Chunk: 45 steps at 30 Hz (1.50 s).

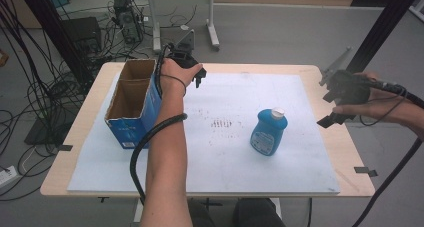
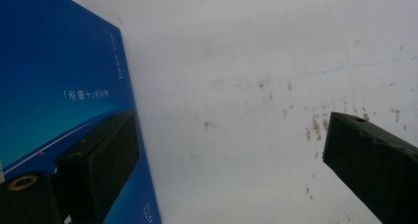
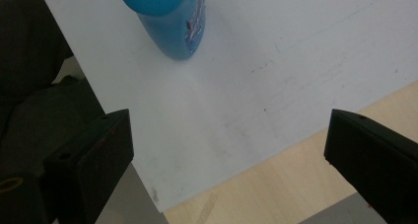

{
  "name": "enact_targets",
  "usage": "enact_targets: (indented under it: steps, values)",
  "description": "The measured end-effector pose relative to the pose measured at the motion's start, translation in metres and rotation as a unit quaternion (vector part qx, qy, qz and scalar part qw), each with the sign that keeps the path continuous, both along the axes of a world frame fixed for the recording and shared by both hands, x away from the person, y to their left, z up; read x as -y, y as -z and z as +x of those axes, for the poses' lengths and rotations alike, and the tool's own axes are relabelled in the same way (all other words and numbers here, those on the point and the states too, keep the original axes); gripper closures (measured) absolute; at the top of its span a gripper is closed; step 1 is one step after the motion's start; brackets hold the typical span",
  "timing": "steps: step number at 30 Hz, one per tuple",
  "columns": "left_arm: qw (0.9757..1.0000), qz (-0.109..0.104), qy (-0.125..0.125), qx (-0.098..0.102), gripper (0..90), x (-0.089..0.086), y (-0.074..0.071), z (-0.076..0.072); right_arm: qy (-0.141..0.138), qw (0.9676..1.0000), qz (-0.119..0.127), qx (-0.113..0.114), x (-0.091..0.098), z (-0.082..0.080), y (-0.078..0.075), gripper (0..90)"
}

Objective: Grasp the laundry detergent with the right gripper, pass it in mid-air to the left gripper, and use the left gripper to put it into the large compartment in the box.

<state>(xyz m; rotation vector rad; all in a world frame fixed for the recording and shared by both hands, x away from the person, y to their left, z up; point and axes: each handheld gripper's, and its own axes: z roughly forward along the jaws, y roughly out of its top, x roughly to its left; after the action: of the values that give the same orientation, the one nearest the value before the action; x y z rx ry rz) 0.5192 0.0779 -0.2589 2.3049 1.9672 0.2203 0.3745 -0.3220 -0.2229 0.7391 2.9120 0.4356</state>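
Grey floor runs behind the bench (image 1: 330, 72), strewn with black cables (image 1: 35, 94) on the left, and a second table's metal legs (image 1: 212, 24) stand farther back. A white sheet (image 1: 225, 167) covers most of the wooden top and carries smudged brown marks near its middle.

The left gripper (image 1: 192, 69) hangs over the far left part of the sheet, its fingers (image 2: 98, 155) spread wide and gripping nothing. In the left gripper view one finger sits right against the blue face of the cardboard box (image 1: 135, 104), while the other hangs over bare, speckled sheet. The box stands upright just left of that hand, open at the top, with two brown compartments inside. The person's left forearm (image 1: 167, 157) stretches along the box's right side, and the gripper's cable loops around the arm.

The right gripper (image 1: 336, 103) is held at the bench's right edge, well apart from the box. Its fingers (image 3: 93, 155) also stand wide, empty, above the sheet's border and a strip of bare wood.

Between the two hands, nearer the right one, a blue bottle (image 1: 269, 132) with a white cap stands on the sheet, untouched. Open sheet lies between it and either gripper.
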Motion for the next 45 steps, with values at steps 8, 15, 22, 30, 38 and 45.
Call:
enact_targets:
  steps: [8, 15, 22, 30, 38, 45]
  values:
    - [1.0, -0.003, 0.004, 0.0, 7.7, -0.002, 0.001, -0.002, 0.015, 0.9994, 0.03, 0.004, 0.005, -0.014, 0.012, 4.4]
    - [1.0, -0.006, 0.005, 0.003, 7.6, -0.003, 0.001, -0.004, 0.02, 0.9983, 0.052, 0.018, 0.005, -0.028, 0.023, 4.2]
    - [0.9999, -0.007, 0.005, 0.008, 7.6, -0.005, 0.0, -0.008, 0.032, 0.9964, 0.073, 0.029, 0.0, -0.038, 0.041, 4.2]
    - [0.9999, -0.004, 0.004, 0.009, 7.5, -0.007, -0.002, -0.01, 0.045, 0.9922, 0.109, 0.04, -0.003, -0.044, 0.06, 3.9]
    - [0.9998, -0.001, 0.009, 0.018, 7.5, -0.004, -0.002, -0.012, 0.06, 0.9888, 0.123, 0.06, -0.012, -0.046, 0.087, 3.7]
    - [0.9997, 0.0, 0.012, 0.019, 7.4, -0.002, -0.002, -0.011, 0.071, 0.9842, 0.149, 0.065, -0.023, -0.045, 0.106, 3.7]
